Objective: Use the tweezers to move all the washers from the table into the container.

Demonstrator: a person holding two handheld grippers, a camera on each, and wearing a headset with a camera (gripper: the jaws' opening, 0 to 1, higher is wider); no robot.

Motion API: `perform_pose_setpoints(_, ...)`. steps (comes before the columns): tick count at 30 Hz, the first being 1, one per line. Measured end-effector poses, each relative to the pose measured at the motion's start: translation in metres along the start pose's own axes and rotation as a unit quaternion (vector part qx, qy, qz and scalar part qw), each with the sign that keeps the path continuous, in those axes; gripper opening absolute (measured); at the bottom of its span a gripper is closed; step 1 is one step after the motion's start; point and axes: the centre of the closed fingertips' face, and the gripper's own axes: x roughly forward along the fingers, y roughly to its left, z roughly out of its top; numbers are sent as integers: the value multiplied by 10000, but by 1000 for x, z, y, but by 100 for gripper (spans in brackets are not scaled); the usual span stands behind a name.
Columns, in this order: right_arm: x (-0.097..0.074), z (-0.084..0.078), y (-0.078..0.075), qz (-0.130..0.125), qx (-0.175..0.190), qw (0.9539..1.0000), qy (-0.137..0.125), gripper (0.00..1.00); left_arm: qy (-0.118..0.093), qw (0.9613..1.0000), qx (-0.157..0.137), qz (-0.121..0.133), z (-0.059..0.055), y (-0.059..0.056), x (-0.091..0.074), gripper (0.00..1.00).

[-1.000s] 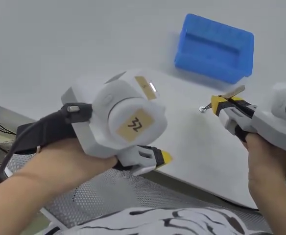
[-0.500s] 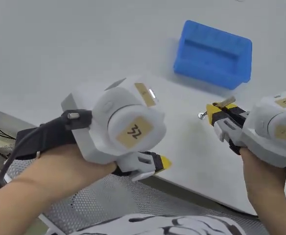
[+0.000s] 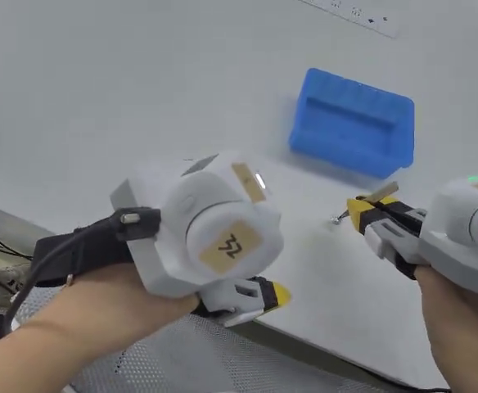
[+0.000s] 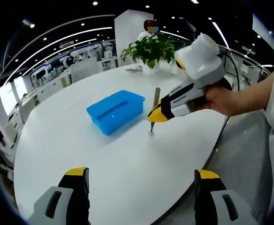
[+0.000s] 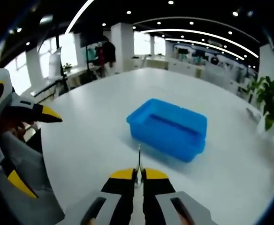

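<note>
Bright overhead light, slight blur

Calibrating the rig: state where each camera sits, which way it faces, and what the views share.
Left gripper view: rides the left gripper, faces the container and the right gripper with tweezers; own open jaws show.
Right gripper view: rides the right gripper, faces the container; own shut jaws show.
Head view: on the headset, looks down at both grippers, hands.
All three share the container.

The right claw has its jaws pressed together on thin tweezers, their tip pointing toward the blue container on the white surface. The left claw shows at the left edge, jaws spread.
</note>
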Motion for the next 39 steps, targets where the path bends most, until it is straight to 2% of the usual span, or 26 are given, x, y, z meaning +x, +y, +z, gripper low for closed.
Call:
perform_pose_setpoints(3,-4,9,-1,-7,-28,10000,-89,2,-14,10000,25,-54,4,1,-2,94)
perform_pose_setpoints(6,-9,21,-4,-14,-26,9997,-225,2,-115,9999,82,-10,9,3,-4,94)
perform_pose_setpoints(12,-16,51,-18,-118,-29,9982,-596,2,-173,9997,139,40,17,5,-10,93)
perform_pose_setpoints(22,-6,87,-48,-360,-194,9954,-865,2,-364,9992,30,172,33,14,-15,92)
perform_pose_setpoints(25,3,87,-57,-439,-257,9954,-814,2,-424,9987,-41,281,40,18,-18,94)
perform_pose_setpoints(29,16,78,-65,-481,-274,9964,-637,2,-597,9976,-129,314,51,23,-24,96)
perform_pose_setpoints(33,33,65,-75,-517,-280,9973,-439,2,-635,9975,-81,286,55,25,-23,96)
perform_pose_setpoints(34,34,64,-77,-532,-272,9972,-442,2,-633,9972,-66,381,56,28,-22,97)
perform_pose_setpoints(36,39,63,-81,-588,-288,9968,-469,2,-614,9976,-7,329,58,27,-22,96)
perform_pose_setpoints(39,50,55,-86,-597,-317,9973,-293,2,-696,9973,-200,148,66,24,-22,96)
